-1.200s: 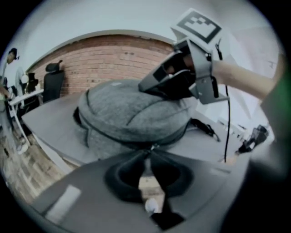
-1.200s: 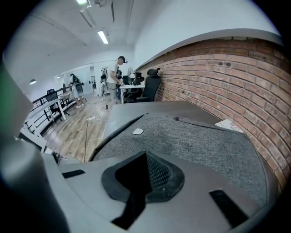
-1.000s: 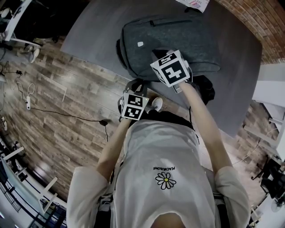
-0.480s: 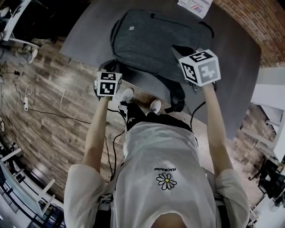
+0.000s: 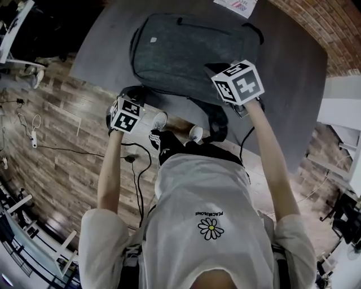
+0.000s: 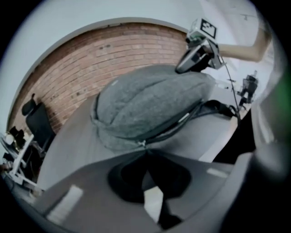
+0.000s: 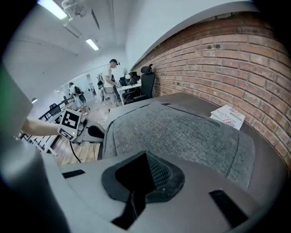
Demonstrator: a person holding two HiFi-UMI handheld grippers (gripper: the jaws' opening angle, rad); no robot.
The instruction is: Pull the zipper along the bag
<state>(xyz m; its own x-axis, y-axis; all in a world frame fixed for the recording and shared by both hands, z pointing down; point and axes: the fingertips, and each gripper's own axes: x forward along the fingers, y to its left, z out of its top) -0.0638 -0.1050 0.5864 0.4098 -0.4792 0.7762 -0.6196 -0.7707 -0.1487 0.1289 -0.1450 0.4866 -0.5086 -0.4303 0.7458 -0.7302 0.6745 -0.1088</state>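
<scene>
A grey backpack [image 5: 192, 53] lies flat on the dark table [image 5: 293, 84]. My left gripper [image 5: 140, 91] is at the bag's near left corner. In the left gripper view its jaws [image 6: 146, 149] are shut, and the small metal zipper pull [image 6: 142, 144] sits right at their tips. The zipper track [image 6: 182, 120] runs along the bag's side towards the right gripper [image 6: 183, 67]. My right gripper [image 5: 213, 69] rests on the bag's near right end. In its own view the right gripper [image 7: 145, 154] is shut, with its tips in the grey fabric [image 7: 182, 132].
A printed booklet [image 5: 234, 5] lies at the table's far edge beside a brick wall [image 7: 236, 59]. A black shoulder strap [image 5: 217, 121] hangs over the near edge by the person's shoes. Below is wooden floor with cables [image 5: 138, 169]. An office chair [image 7: 146, 84] and people [image 7: 110, 75] are behind.
The left gripper has travelled left along the bag's near edge, from about its middle to its left corner. The right gripper has shifted from the bag's middle towards its right end.
</scene>
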